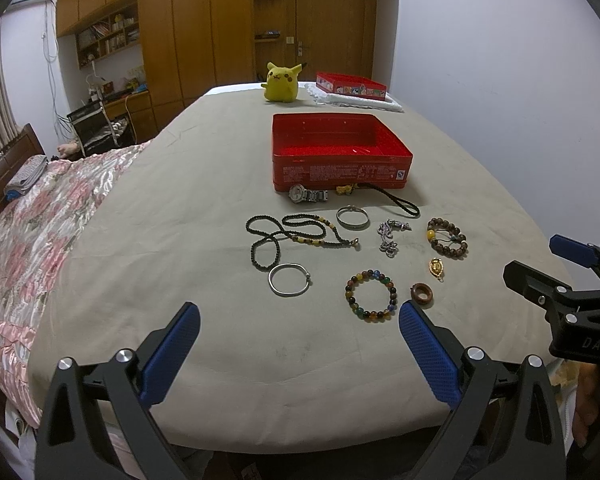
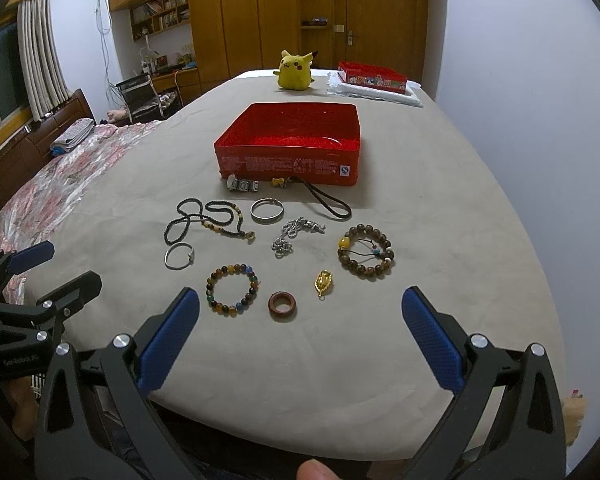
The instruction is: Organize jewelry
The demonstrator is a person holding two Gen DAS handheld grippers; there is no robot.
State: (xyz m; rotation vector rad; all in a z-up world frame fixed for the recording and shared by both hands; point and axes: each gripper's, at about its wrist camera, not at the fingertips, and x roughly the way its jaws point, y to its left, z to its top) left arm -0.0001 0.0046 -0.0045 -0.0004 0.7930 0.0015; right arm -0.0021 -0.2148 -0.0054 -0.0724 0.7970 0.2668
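Observation:
An open red tin box (image 1: 340, 158) (image 2: 288, 152) stands on the beige bed sheet. In front of it lie a watch (image 1: 306, 194), a black beaded necklace (image 1: 288, 234), a silver bangle (image 1: 289, 279), a silver cuff (image 1: 352, 217), a silver chain (image 1: 390, 234), a brown bead bracelet (image 1: 447, 238), a gold pendant (image 1: 437, 269), a multicoloured bead bracelet (image 1: 371, 295) and a wooden ring (image 1: 421, 293) (image 2: 282, 305). My left gripper (image 1: 300, 320) is open and empty, near the front edge. My right gripper (image 2: 300, 304) is open and empty, with the wooden ring lying between its fingers.
A yellow plush toy (image 1: 282, 82) sits at the far end of the bed, beside a second red tin (image 1: 350, 86) on a white cloth. A pink floral quilt (image 1: 40, 232) covers the bed's left side. A black braided cord (image 1: 396, 200) lies by the box.

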